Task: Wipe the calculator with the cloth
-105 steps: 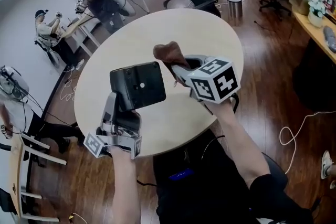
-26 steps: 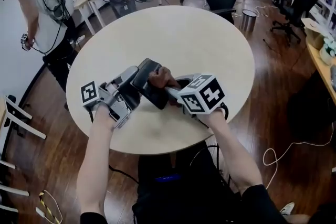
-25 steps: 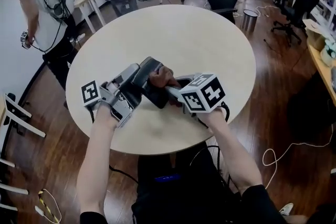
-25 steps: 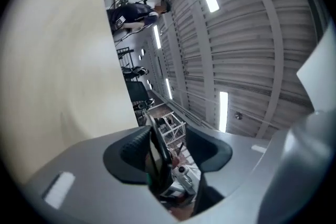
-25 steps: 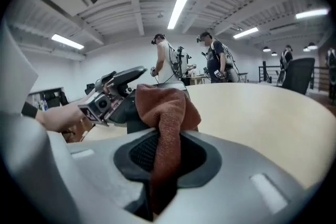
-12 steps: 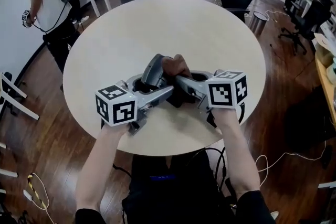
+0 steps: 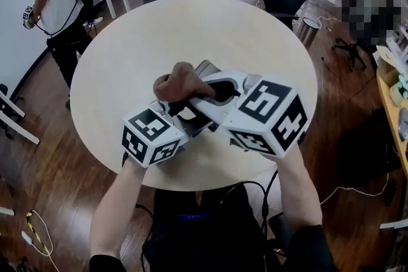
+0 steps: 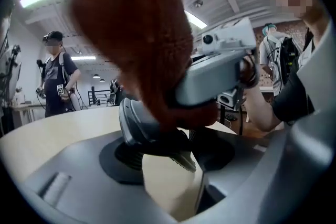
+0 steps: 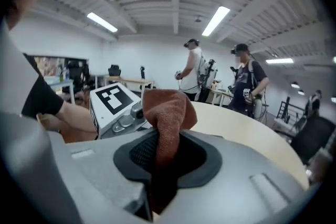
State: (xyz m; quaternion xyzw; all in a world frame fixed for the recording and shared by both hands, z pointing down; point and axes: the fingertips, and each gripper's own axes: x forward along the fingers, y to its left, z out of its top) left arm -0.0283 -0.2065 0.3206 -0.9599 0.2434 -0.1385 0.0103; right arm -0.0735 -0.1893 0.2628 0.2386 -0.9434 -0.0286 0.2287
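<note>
Head view: calculator (image 7: 205, 67) is almost fully hidden under the cloth (image 7: 178, 83), only a grey corner shows. My left claw (image 8: 173, 160): jaws have just been closing with the calculator between them. The cloth sits close and blurred over it, so I can't tell if the pads press it. The cloth's lower end drops out of sight between the jaws of my right claw (image 9: 168, 157). Near edge of the surface (image 7: 115, 54) is hidden by my arms.

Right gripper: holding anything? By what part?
Yes: the right gripper is shut on the cloth, pinched by its lower part; the bunched top sticks up free.
</note>
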